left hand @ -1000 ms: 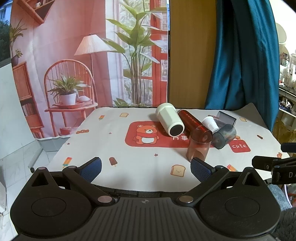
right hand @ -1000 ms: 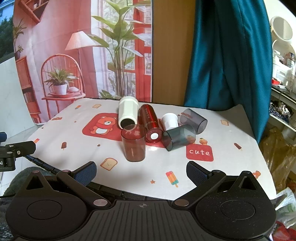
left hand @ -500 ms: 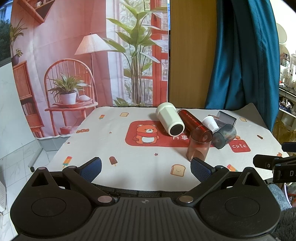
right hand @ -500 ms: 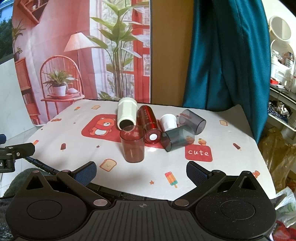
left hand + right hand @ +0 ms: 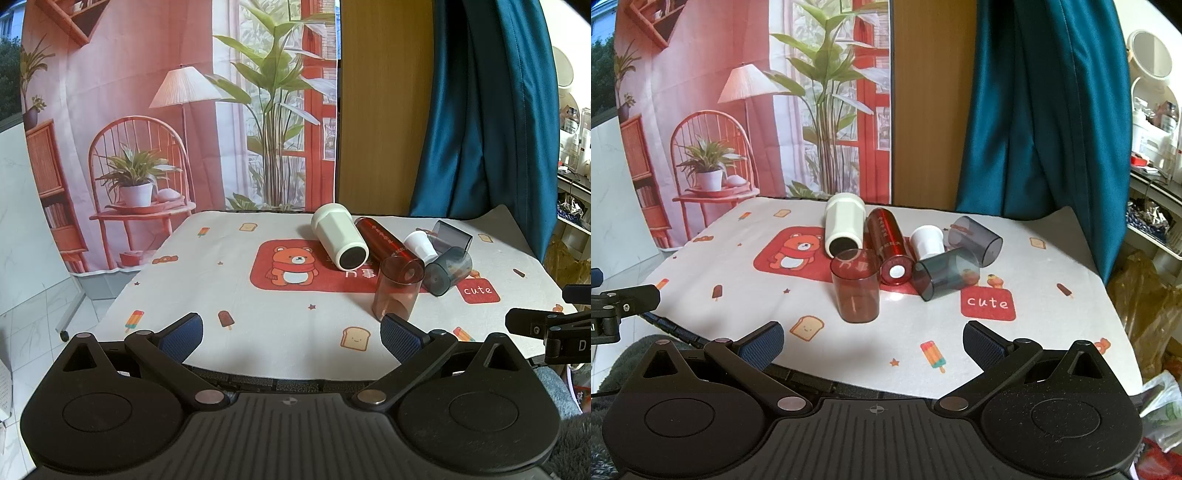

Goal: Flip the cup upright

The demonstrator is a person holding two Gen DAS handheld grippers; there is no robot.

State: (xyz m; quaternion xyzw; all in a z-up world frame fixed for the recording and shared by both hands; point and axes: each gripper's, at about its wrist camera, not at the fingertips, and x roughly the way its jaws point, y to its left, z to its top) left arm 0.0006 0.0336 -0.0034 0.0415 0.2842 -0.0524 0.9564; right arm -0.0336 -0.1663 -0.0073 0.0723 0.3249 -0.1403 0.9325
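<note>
A clear red cup (image 5: 856, 284) stands upright on the table, mouth up; it also shows in the left wrist view (image 5: 397, 288). Behind it lie a white cup (image 5: 842, 229), a red metallic cup (image 5: 888, 245), a small white cup (image 5: 926, 242) and two smoky grey cups (image 5: 947, 273) (image 5: 975, 240), all on their sides. My left gripper (image 5: 291, 334) and my right gripper (image 5: 873, 343) are both open and empty, held back at the table's near edge, short of the cups.
The table wears a white cloth (image 5: 738, 266) with a bear print and a red "cute" patch. A teal curtain (image 5: 1041, 110) hangs behind right, a printed backdrop behind left. A shelf with clutter stands at the far right. The other gripper's side (image 5: 546, 328) shows at the frame edge.
The right wrist view has crept slightly nearer the cups. The left view is almost still. No cup has moved.
</note>
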